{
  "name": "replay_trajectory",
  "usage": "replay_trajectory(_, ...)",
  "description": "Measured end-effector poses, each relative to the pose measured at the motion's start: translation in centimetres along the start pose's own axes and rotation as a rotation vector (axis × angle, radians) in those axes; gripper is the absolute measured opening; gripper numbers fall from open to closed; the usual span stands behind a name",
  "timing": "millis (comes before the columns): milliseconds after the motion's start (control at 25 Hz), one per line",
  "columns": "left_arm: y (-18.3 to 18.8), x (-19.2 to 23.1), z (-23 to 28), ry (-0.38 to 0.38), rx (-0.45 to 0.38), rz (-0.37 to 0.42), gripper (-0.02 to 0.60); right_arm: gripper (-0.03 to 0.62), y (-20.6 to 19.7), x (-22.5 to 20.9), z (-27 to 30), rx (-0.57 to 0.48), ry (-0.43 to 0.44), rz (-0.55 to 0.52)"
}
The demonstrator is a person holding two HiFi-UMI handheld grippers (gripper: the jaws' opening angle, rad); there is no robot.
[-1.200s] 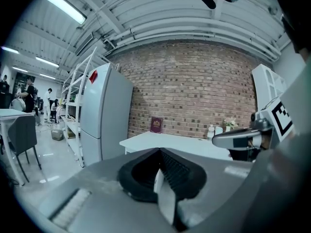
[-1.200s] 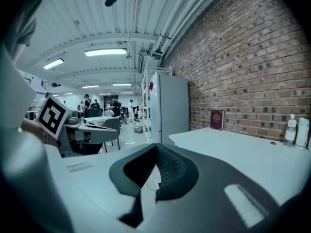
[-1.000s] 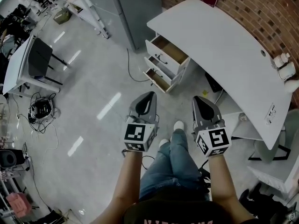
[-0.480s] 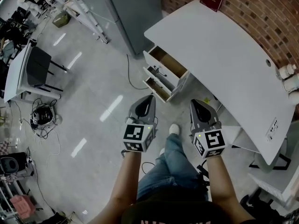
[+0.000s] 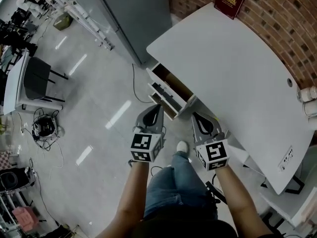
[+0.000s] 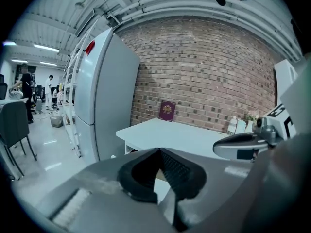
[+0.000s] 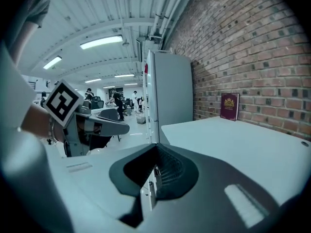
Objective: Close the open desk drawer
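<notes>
Stepped closer to the desk (image 5: 237,68) over the last second. Brought the left gripper (image 5: 157,107) up just below the open drawers (image 5: 166,86), well apart from them before. Carried the right gripper (image 5: 196,116) against the desk's near edge. Pulled the drawers from upper centre to mid-frame. Down from two shoes to one shoe (image 5: 182,146) between the grippers.

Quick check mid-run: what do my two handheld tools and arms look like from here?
Both the left tool and right tool are grey wedge-shaped shells tapering to a point, with black ribbed pads inside. Each carries a white cube with black square markers. No sleeves cover the forearms.
</notes>
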State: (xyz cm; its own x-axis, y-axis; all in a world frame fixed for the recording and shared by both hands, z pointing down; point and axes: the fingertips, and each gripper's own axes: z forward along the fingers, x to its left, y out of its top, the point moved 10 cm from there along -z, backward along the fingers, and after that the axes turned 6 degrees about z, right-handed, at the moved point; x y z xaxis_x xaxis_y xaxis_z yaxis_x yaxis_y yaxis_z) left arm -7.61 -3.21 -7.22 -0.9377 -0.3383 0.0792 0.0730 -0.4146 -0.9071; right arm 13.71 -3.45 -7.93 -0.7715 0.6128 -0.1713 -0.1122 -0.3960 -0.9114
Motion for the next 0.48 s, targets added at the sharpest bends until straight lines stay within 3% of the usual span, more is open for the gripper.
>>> replay_trajectory(200,-1.6,1.5,2.5,0.003,0.022,0.0,-0.003,-0.003,-2.4,-0.7,2.7,0.046,-0.01,0.016)
replay_trajectory(480,-6.6,3.3,5.2,-0.023,0.059,-0.066,-0.004,-0.003,-7.0,-0.4,5.3,0.072,-0.044,0.073)
